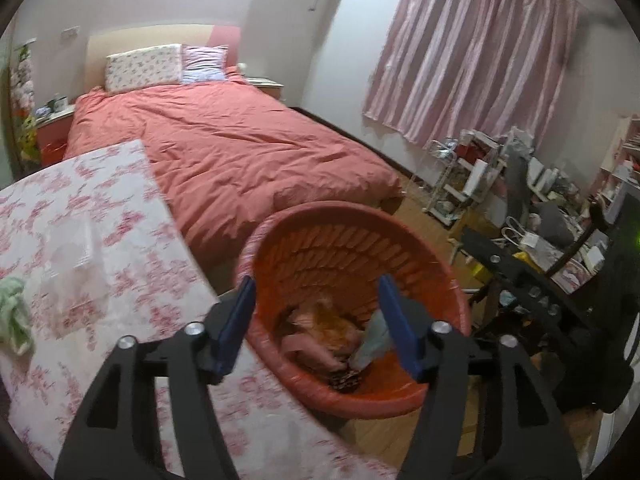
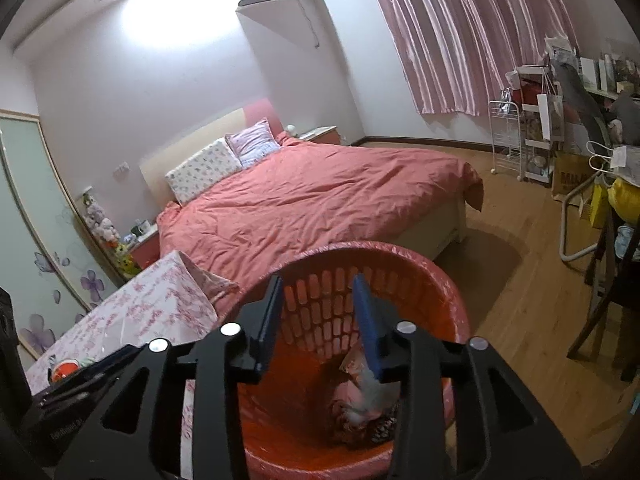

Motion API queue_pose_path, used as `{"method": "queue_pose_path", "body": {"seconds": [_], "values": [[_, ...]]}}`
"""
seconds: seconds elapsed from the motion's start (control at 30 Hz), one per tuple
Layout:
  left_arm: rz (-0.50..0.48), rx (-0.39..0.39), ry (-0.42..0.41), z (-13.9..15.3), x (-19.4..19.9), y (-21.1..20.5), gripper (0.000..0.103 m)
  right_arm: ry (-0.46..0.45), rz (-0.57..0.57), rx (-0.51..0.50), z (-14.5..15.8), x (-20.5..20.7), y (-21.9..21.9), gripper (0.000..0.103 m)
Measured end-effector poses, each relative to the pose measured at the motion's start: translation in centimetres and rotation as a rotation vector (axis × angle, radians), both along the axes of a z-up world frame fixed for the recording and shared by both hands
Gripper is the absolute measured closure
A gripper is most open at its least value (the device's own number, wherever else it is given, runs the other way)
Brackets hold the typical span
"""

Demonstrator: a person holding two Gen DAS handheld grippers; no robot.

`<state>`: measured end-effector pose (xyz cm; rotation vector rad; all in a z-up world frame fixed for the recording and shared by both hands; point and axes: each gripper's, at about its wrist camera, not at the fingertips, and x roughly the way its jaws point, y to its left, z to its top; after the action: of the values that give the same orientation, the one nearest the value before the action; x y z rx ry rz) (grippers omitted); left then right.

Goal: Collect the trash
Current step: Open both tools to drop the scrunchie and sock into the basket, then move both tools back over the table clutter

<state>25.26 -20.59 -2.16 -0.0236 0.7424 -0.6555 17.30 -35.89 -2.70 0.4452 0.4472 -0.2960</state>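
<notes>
An orange slatted trash basket (image 1: 400, 252) stands on the floor beside the table; it also shows in the right wrist view (image 2: 440, 292). Wrappers and crumpled trash (image 1: 320, 332) lie in its bottom, also seen in the right wrist view (image 2: 364, 396). My left gripper (image 1: 316, 284) is open and empty above the basket's mouth. My right gripper (image 2: 318, 280) is open and empty over the basket. A pale green crumpled piece (image 1: 14, 316) lies on the table at the far left. An orange-red item (image 2: 66, 368) lies on the table in the right wrist view.
The table with a pink floral cloth (image 1: 100, 220) is left of the basket. A bed with a coral duvet (image 1: 240, 140) lies behind. A cluttered desk and dark chair (image 1: 540, 272) stand to the right. A white rack (image 2: 508, 136) stands by the curtain.
</notes>
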Motion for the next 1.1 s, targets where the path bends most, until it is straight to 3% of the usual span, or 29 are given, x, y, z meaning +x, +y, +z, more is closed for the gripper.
{"method": "queue_pose_path", "body": {"seconds": [0.17,0.47,0.87,1.1], "values": [[0.075,0.040,-0.040,0.3,-0.6,3.5,0.019,0.024,0.017,-0.043,0.5,0.0,0.8,0.059],[0.220,0.088,-0.049,0.6,-2.2,13.2,0.016,0.026,0.125,-0.069,1.9,-0.2,5.4,0.054],[0.528,0.115,-0.031,0.6,-4.5,29.1,0.016,0.080,0.408,-0.084,1.6,0.9,18.1,0.054],[0.660,0.062,-0.018,1.1,-6.7,36.9,0.016,0.143,0.561,-0.128,0.5,1.1,27.4,0.054]]}}
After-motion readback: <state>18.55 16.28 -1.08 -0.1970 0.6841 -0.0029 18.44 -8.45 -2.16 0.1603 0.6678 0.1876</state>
